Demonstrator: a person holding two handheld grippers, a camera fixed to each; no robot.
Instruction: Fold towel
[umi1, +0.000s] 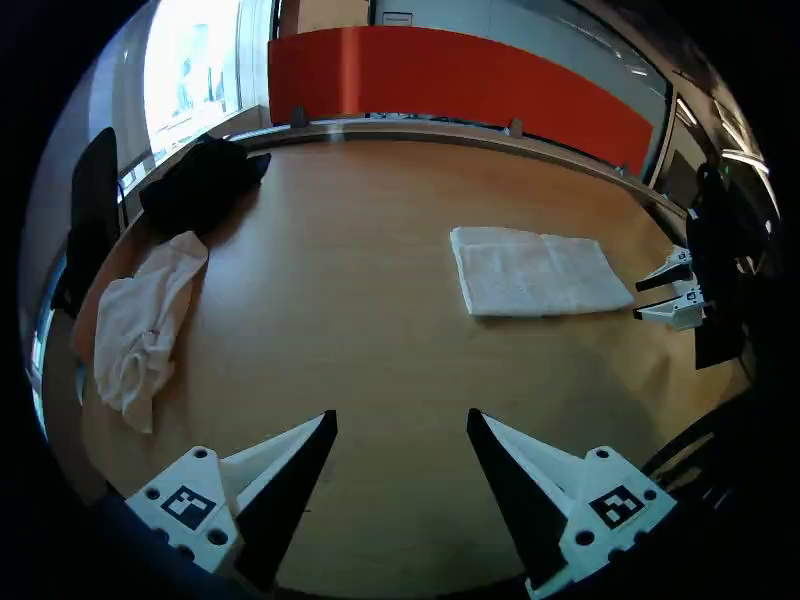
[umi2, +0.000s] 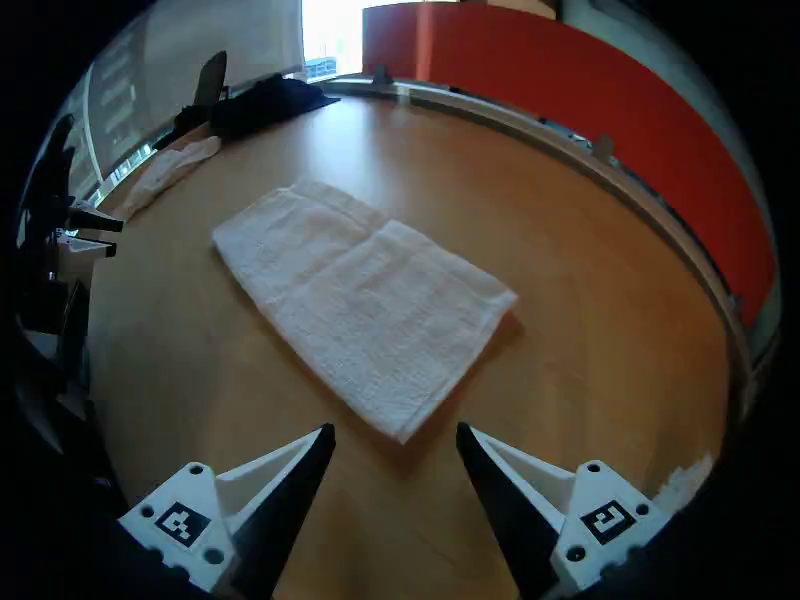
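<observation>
**Jaws spread wide on 2 grippers – 1 towel (umi2: 360, 300) lies folded on the table (umi2: 600, 330)**

Jaws of the left gripper (umi1: 400, 411) stand well apart with nothing between them, above bare wood at the near edge of the table. The right gripper (umi2: 394, 426) is parted just as wide and grips nothing. The towel's nearest corner lies just ahead of the gap between its fingers, and neither finger presses on it. From the left gripper view, the right gripper sits just beside the towel's short edge at the far right, its 2 white fingers apart.

By count there are 2 grippers, 1 folded towel, 1 crumpled white cloth (umi1: 140, 320), 1 dark heap (umi1: 200, 180) and 1 red panel (umi1: 450, 75).

The towel is white with a rough terry surface. It lies flat as a neat rectangle out on the open tabletop, well apart from the other cloth. A step runs across its middle where 1 layer ends on top of another, and its edges line up closely.

The crumpled white cloth lies bunched along the table's left rim in the left gripper view. The dark heap is just beyond it at the corner – whether it is a garment or a bag I cannot tell. The red panel stands upright behind the table's curved far edge.
</observation>
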